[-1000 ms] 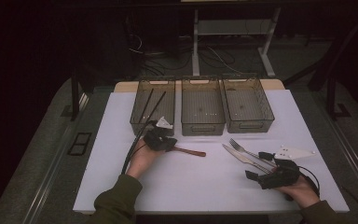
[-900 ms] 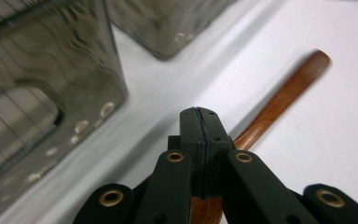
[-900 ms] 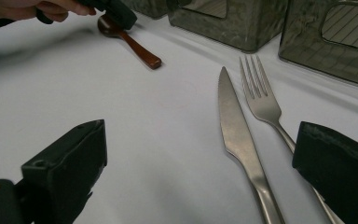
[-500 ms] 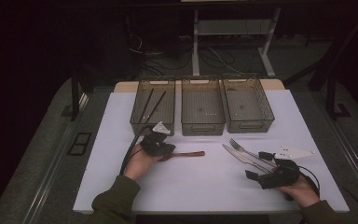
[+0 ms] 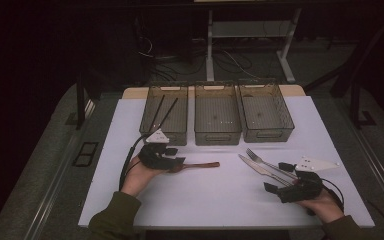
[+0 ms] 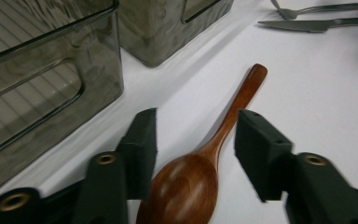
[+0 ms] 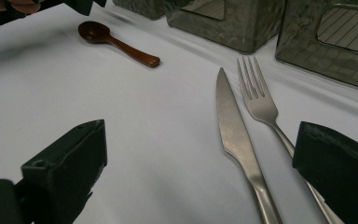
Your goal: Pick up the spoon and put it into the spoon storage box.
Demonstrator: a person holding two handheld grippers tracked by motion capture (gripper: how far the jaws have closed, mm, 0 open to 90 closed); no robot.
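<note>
A brown wooden spoon (image 5: 200,165) lies flat on the white table top, its bowl toward my left gripper (image 5: 177,162). In the left gripper view the spoon (image 6: 200,163) lies between the jaws of the left gripper (image 6: 193,126). Those jaws have just been opening and stand apart from it. At the right, my right gripper (image 5: 278,177) rests low and open. A steel knife (image 7: 235,130) and a fork (image 7: 258,100) lie side by side on the table between its jaws, untouched. The spoon (image 7: 116,44) lies farther off in that view.
Three translucent grey bins stand in a row at the back: the left bin (image 5: 164,139) holds dark chopsticks (image 5: 162,112), then the middle bin (image 5: 217,137) and the right bin (image 5: 270,134). The white table top (image 5: 220,200) ends close to the person's sleeves.
My left gripper's jaws have parted and let go of the spoon, and the hand has drawn a little left and back toward the person. The right gripper has not moved.
</note>
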